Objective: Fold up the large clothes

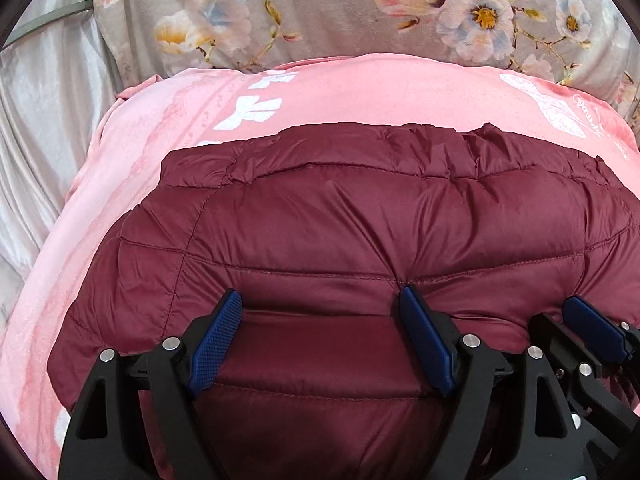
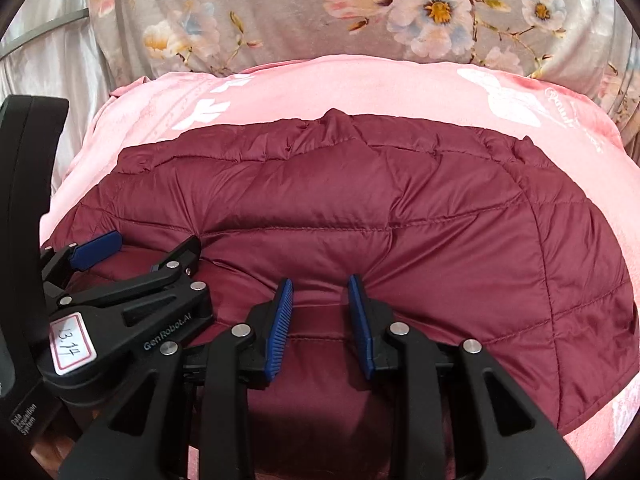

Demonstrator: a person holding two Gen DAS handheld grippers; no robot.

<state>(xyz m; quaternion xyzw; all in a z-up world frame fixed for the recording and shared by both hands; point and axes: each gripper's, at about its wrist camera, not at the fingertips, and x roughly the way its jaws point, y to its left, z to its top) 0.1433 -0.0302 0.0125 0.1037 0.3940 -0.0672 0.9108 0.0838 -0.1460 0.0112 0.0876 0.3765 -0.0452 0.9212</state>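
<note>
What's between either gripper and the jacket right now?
Nothing visible. Both the left gripper and right gripper sit directly on the near edge of the maroon quilted jacket, fabric bunched between their fingers. The jacket lies on the pink blanket.

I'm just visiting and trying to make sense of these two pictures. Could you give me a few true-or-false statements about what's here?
1. The dark red quilted puffer jacket lies on a pink blanket with white print. True.
2. The left gripper stands wider open than the right gripper. True.
3. The jacket hangs in the air. False: it lies on the blanket.
4. Behind the blanket is a plain blue sheet. False: it is a grey floral sheet.
5. The grippers are far apart. False: they are side by side.
</note>
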